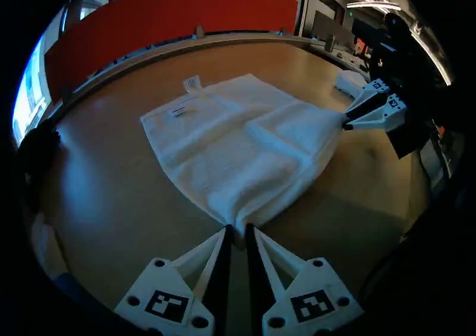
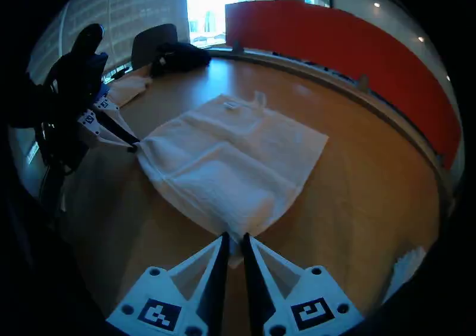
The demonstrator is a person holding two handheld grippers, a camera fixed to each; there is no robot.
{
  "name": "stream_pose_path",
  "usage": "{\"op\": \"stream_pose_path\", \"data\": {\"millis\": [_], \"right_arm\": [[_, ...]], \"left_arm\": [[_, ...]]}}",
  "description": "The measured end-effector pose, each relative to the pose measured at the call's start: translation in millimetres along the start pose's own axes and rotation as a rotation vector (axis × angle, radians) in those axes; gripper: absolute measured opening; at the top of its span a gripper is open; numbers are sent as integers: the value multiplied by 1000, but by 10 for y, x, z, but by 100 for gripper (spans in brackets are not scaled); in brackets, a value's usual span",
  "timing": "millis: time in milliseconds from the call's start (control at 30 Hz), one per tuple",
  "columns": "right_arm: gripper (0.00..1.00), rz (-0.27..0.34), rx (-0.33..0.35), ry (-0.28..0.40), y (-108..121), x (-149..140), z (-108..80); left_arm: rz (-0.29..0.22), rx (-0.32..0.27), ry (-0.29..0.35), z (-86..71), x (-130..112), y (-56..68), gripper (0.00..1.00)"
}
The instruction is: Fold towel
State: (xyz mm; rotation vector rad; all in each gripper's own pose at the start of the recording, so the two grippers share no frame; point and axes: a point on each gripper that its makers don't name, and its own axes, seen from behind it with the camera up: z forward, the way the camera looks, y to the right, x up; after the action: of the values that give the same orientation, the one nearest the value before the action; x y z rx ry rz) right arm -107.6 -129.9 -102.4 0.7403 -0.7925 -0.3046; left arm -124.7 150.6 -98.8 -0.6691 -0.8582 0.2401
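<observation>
Here, surface: you work on a wide wooden table point(image 1: 119, 175) with a curved far edge; the towel lies about in its middle.
Room: a long red panel point(image 1: 172, 12) stands behind the table, beyond the far side of the towel.
Towel: a white towel point(image 1: 238, 140), flat at its far side, while its near part rises in soft folds toward your hands.
Tags: a loose tag point(image 1: 192, 84) and a small sewn label point(image 1: 178, 111), both at the far edge of the towel.
Claw, left: your left gripper point(image 1: 238, 238) has its fingers almost together, and both press on one near corner of the towel.
Claw, right: your right gripper point(image 2: 234, 244) is the same, a narrow gap with the other near corner pinched in it.
Count: one towel, two grippers, two tags.
Left gripper view: it gives you ceiling lights point(image 1: 369, 4) and a folded white cloth point(image 1: 351, 81) past the towel.
Right gripper view: it gives you bright windows point(image 2: 214, 6), a dark chair point(image 2: 152, 44) and a dark bundle point(image 2: 178, 56) on the table past the towel.
</observation>
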Motion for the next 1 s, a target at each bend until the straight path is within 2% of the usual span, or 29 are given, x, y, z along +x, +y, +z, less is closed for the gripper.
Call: {"op": "stream_pose_path", "data": {"millis": [300,500,1000], "right_arm": [[17,-26,6,23,-54,226,-196],[17,-43,22,19,-118,327,-343],[17,-56,44,-15,-241,393,-660]], "left_arm": [[-17,12,12,-237,148,-10,17],[-15,4,2,-387,175,30,17],[-28,-10,-7,-685,263,140,17]]}}
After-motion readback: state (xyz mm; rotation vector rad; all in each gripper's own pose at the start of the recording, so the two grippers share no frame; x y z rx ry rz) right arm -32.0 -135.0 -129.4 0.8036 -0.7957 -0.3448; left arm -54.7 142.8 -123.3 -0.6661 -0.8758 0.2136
